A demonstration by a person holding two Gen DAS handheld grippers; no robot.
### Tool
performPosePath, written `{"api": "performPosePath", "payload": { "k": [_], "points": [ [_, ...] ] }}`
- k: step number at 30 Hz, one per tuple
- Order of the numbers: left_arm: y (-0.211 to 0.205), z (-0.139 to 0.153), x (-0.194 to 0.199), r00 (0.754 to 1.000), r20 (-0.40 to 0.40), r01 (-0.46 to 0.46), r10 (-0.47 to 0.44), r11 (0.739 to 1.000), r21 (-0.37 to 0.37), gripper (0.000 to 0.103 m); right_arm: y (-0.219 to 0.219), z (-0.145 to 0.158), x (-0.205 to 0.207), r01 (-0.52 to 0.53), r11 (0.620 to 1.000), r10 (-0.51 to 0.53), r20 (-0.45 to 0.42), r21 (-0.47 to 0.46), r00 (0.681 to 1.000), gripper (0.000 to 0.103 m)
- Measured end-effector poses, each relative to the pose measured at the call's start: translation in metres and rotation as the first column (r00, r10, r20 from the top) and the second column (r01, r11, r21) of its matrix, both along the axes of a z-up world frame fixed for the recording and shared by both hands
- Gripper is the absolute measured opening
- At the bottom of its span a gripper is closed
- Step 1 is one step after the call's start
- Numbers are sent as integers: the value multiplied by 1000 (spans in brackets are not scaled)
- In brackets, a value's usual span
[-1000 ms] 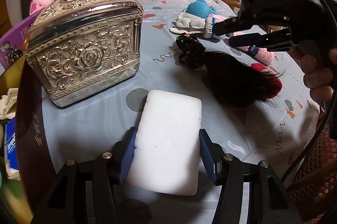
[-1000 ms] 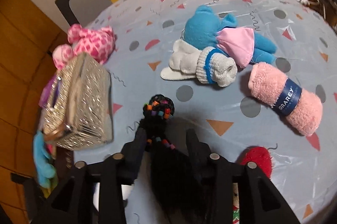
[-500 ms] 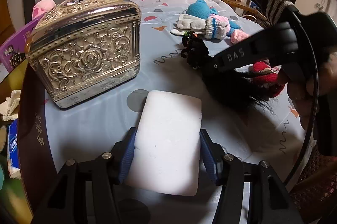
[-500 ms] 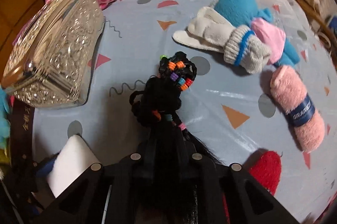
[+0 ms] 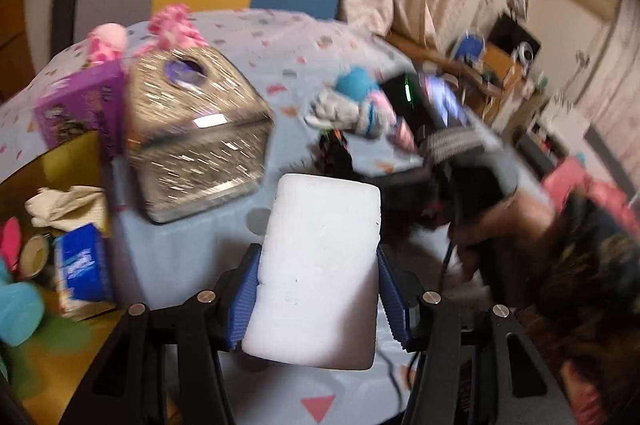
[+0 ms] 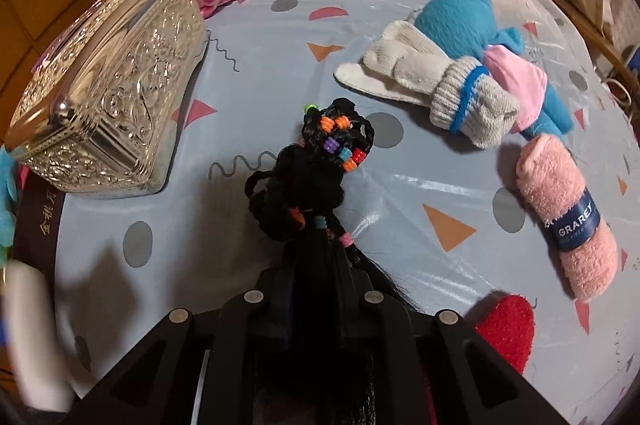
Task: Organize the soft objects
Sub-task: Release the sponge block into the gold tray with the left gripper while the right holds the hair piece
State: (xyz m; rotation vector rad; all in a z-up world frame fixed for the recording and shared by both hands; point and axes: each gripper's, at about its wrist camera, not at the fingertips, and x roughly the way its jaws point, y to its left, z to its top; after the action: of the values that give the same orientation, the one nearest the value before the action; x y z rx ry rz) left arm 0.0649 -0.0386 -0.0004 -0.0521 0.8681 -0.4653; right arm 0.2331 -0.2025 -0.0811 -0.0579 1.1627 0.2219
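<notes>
Your left gripper (image 5: 318, 299) is clamping the white sponge (image 5: 318, 267) between its blue pads (image 5: 246, 299), holding it clear of the tablecloth (image 6: 400, 185), in front of the silver ornate box (image 6: 108, 97). Your right gripper (image 6: 316, 289) is squeezing the black beaded hairpiece (image 6: 316, 177), its fingers closed tight on the hair; the beaded end is lying on the cloth to the right of that box. Farther right of the box are lying a white glove (image 6: 432, 89), a blue plush (image 6: 464, 21) and a pink rolled towel (image 6: 568, 213).
</notes>
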Motion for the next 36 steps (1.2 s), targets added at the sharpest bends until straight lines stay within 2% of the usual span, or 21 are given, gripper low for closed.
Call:
{"api": "performPosePath", "payload": {
  "k": [4, 6, 9, 12, 15, 22, 23, 25, 27, 29, 32, 36],
  "points": [
    [47, 27, 2, 994, -9, -109, 108, 989, -100, 56, 7, -4, -11, -13, 1000, 13, 16, -27, 1000, 13],
    [73, 34, 9, 983, -34, -185, 182, 973, -138, 56, 5, -2, -13, -17, 999, 17, 19, -35, 1000, 13],
    [120, 33, 23, 945, -117, -323, 304, 924, -203, 56, 8, -5, -7, -21, 999, 22, 22, -43, 1000, 13],
    [160, 21, 37, 897, -188, -435, 399, 874, -219, 56, 9, -4, -9, -29, 998, 30, 26, -55, 999, 14],
    [186, 9, 52, 852, -263, -511, 452, 826, -239, 56, 10, -4, -9, -34, 997, 36, 28, -63, 999, 14],
    [209, -4, 87, 795, -314, -596, 518, 764, -247, 57, 12, -4, -10, -45, 995, 48, 34, -84, 998, 15],
    [210, -7, 91, 793, -323, -596, 516, 766, -242, 57, 12, -4, -10, -47, 995, 50, 35, -87, 998, 15],
    [212, -15, 102, 775, -364, -614, 516, 751, -242, 57, 13, -4, -10, -50, 995, 53, 36, -91, 998, 15],
    [212, -18, 106, 774, -373, -613, 511, 752, -243, 59, 14, -3, -11, -51, 994, 55, 36, -94, 998, 15],
    [212, -24, 112, 762, -376, -625, 528, 752, -210, 64, 12, -4, -9, -54, 994, 58, 36, -97, 998, 15],
    [214, -33, 119, 747, -401, -637, 530, 745, -201, 69, 12, -3, -10, -55, 994, 59, 36, -97, 998, 16],
    [213, -28, 117, 761, -360, -624, 539, 760, -182, 69, 13, -3, -11, -57, 993, 61, 37, -101, 997, 16]
  ]
}}
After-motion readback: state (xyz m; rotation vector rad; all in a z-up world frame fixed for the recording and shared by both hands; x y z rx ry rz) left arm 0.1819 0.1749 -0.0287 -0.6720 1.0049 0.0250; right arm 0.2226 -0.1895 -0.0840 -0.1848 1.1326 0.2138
